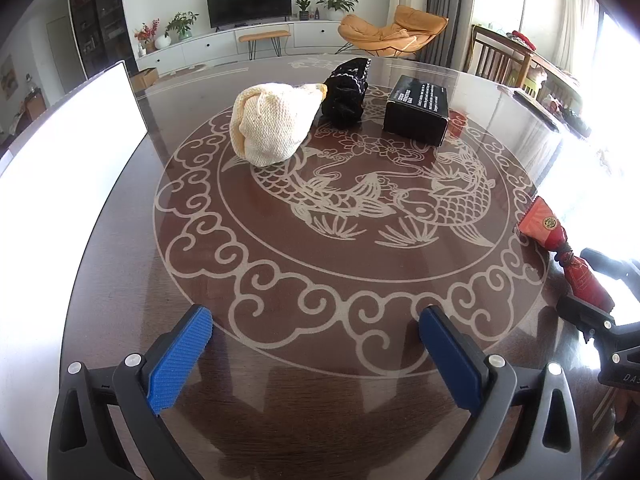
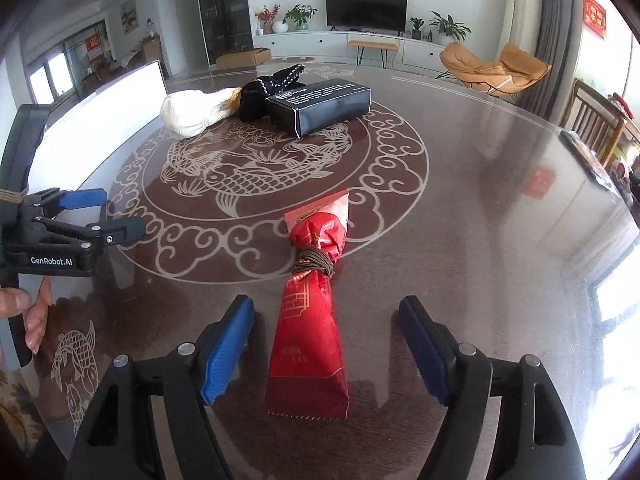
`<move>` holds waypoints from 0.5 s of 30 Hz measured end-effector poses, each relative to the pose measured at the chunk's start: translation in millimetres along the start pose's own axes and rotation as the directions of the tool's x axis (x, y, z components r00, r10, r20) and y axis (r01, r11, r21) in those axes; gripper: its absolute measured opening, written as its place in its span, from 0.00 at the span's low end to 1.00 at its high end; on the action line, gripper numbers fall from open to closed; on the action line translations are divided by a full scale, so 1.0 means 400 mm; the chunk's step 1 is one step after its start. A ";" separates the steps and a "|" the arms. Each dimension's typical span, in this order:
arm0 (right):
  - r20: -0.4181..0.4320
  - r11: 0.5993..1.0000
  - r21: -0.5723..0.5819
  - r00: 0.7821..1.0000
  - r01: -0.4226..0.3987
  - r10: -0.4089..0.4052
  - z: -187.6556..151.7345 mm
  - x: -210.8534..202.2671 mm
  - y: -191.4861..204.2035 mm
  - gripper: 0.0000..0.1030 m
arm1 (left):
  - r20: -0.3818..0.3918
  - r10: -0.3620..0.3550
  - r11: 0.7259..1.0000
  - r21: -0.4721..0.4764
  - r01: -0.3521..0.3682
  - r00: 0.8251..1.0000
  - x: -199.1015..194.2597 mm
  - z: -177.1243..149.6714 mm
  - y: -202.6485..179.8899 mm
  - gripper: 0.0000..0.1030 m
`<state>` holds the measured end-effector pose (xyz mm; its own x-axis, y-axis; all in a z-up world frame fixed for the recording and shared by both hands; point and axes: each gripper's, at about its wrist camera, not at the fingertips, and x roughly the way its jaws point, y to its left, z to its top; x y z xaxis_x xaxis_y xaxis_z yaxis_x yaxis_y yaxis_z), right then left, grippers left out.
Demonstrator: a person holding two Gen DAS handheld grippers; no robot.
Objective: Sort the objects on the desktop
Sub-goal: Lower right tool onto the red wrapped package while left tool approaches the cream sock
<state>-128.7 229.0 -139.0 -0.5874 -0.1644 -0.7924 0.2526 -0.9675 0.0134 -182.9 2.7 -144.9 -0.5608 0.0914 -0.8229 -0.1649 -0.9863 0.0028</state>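
A red paper packet (image 2: 310,332) tied with brown cord lies on the round table, pointing away from me. My right gripper (image 2: 326,305) is open and straddles the packet's near end, its blue pads clear of it on both sides. The same packet (image 1: 546,228) shows at the right edge of the left wrist view. My left gripper (image 1: 316,316) is open over bare table with nothing between its fingers. At the far side sit a cream knitted hat (image 1: 272,124), a black knitted item (image 1: 346,92) and a black box (image 1: 418,110).
The brown table (image 1: 320,264) has a pale fish and cloud pattern under a glossy top. A white board (image 1: 68,140) stands at its left edge. A hand (image 2: 28,312) holds the left gripper (image 2: 122,212) at the left. Chairs stand beyond the right rim.
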 end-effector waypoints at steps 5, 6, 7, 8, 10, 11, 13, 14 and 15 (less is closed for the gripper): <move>-0.031 1.000 -0.012 0.999 0.011 -0.011 0.008 0.024 0.011 0.96 | -0.007 -0.003 1.000 0.005 0.003 1.000 0.003 0.005 0.003 1.00; -0.036 1.000 -0.006 0.999 0.015 -0.015 0.009 0.026 0.009 0.99 | -0.022 -0.012 1.000 0.019 0.012 1.000 0.010 0.017 0.003 1.00; -0.037 1.000 -0.007 0.999 0.019 -0.020 0.009 0.028 0.009 0.99 | -0.045 -0.026 0.999 0.045 0.028 0.999 0.022 0.033 0.000 1.00; -0.039 1.000 -0.007 0.999 0.023 -0.023 0.008 0.029 0.009 1.00 | -0.073 -0.036 0.997 0.064 0.041 0.997 0.036 0.058 0.000 1.00; -0.039 1.000 -0.006 0.999 0.022 -0.022 0.007 0.029 0.008 1.00 | -0.113 -0.033 0.998 0.052 0.039 0.993 0.070 0.109 0.012 1.00; -0.039 1.000 -0.006 0.999 0.022 -0.022 0.007 0.029 0.008 1.00 | -0.112 -0.043 0.998 0.035 0.047 0.993 0.083 0.138 0.024 1.00; -0.039 1.000 -0.006 0.999 0.022 -0.022 0.007 0.029 0.008 1.00 | -0.079 -0.048 0.999 0.016 0.050 0.996 0.096 0.192 0.044 1.00; -0.038 1.000 -0.006 0.999 0.022 -0.022 0.007 0.029 0.008 1.00 | -0.062 -0.035 0.999 0.009 0.036 0.997 0.102 0.222 0.053 1.00; -0.039 1.000 -0.006 0.999 0.022 -0.022 0.007 0.029 0.008 1.00 | -0.050 -0.021 1.000 0.001 0.021 0.999 0.108 0.249 0.060 1.00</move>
<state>-137.0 223.5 -146.6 -0.5627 -0.1357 -0.8154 0.2444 -0.9696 -0.0074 -291.7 -3.3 -123.7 -0.5163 0.1048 -0.8500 -0.1771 -0.9841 -0.0137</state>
